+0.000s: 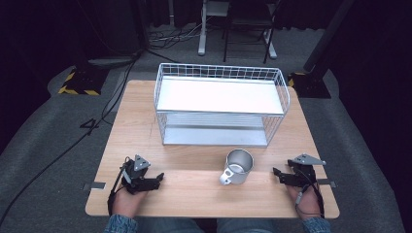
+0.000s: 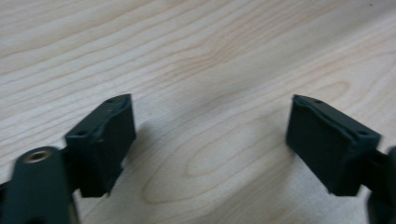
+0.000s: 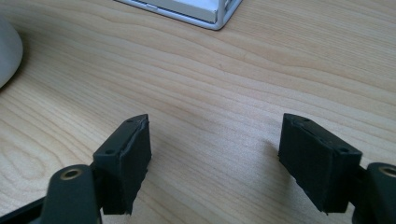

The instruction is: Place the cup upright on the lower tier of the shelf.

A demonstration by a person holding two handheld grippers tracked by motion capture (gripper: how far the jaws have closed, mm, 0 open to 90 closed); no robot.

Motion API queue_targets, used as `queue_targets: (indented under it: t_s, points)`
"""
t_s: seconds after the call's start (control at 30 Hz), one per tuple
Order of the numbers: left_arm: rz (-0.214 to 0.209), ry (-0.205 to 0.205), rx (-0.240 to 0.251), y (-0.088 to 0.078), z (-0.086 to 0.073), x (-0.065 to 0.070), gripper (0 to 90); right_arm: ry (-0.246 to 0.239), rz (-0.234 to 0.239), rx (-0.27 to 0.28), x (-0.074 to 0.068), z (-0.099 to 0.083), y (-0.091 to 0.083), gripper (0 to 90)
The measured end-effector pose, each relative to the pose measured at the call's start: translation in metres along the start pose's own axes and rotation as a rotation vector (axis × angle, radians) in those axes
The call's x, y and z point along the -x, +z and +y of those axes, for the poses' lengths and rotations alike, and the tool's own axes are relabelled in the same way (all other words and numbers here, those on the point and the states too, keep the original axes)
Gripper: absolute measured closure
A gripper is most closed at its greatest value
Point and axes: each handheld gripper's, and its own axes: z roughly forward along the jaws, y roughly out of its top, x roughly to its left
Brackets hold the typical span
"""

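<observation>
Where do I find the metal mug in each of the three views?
High view: the mug stands front of centre on the table, before the wire rack.
Left gripper view: table wood between the open jaws.
Right gripper view: a pale curve at the left edge, probably the mug.
Shared landmark: the wooden table.

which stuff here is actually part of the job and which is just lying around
Part of the job:
- metal mug, upright on the table between the two claws
- left claw, open
- right claw, open

Just there:
- white wire rack, behind the mug
- wooden table
- cables on the floor
</observation>
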Motion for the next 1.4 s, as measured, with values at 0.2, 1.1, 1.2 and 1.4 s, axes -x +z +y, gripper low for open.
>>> queue_targets:
  t_s: [0.2,1.1,1.2,1.4]
  points:
    - [0.003,-0.004,0.000,0.000,0.000,0.001,15.0,0.000,0.000,0.000,0.000,0.000,0.000,25.6]
    - [-0.119,0.020,0.101,-0.034,0.040,0.043,18.1,0.000,0.000,0.000,0.000,0.000,0.000,25.5]
    - [-0.151,0.034,0.114,-0.037,0.044,0.049,18.3,0.000,0.000,0.000,0.000,0.000,0.000,25.6]
    - [-0.204,0.077,0.116,-0.036,0.049,0.063,18.1,0.000,0.000,0.000,0.000,0.000,0.000,25.5]
